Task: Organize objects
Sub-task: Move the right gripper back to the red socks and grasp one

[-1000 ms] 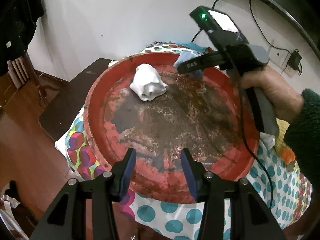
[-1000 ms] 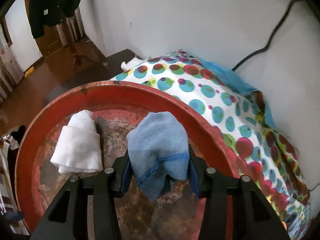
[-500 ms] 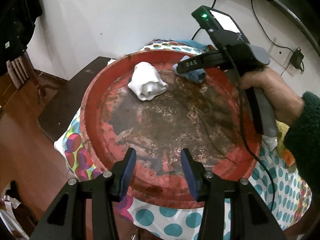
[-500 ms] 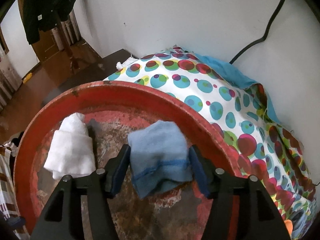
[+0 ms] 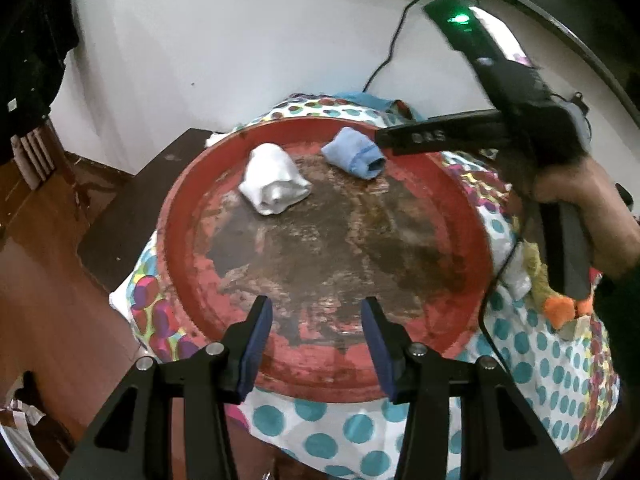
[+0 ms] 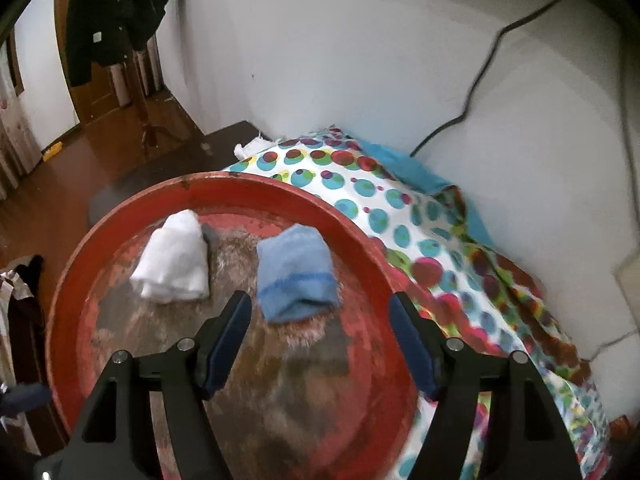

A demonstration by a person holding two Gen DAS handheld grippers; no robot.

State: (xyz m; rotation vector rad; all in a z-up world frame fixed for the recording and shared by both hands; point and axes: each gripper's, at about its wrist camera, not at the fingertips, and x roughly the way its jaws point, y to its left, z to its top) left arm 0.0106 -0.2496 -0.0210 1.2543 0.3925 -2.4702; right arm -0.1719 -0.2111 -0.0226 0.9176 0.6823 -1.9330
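A round red worn tray (image 5: 200, 184) (image 6: 72, 280) lies on a polka-dot cloth. A rolled white cloth (image 5: 274, 184) (image 6: 174, 264) and a folded blue cloth (image 5: 354, 156) (image 6: 296, 272) lie side by side at its far part. My right gripper (image 6: 320, 328) is open and empty, just behind the blue cloth; it shows in the left wrist view (image 5: 380, 138) beside that cloth. My left gripper (image 5: 316, 332) is open and empty over the tray's near rim.
The polka-dot cloth (image 5: 532, 364) (image 6: 440, 240) covers the table against a white wall. A soft toy with orange parts (image 5: 560, 304) lies right of the tray. A black cable (image 6: 472, 92) hangs on the wall. Wooden floor and a dark low bench (image 5: 132, 216) lie to the left.
My right gripper has opened, let go of the blue cloth onto the tray and drawn back up and away. The left gripper has stayed open over the near rim.
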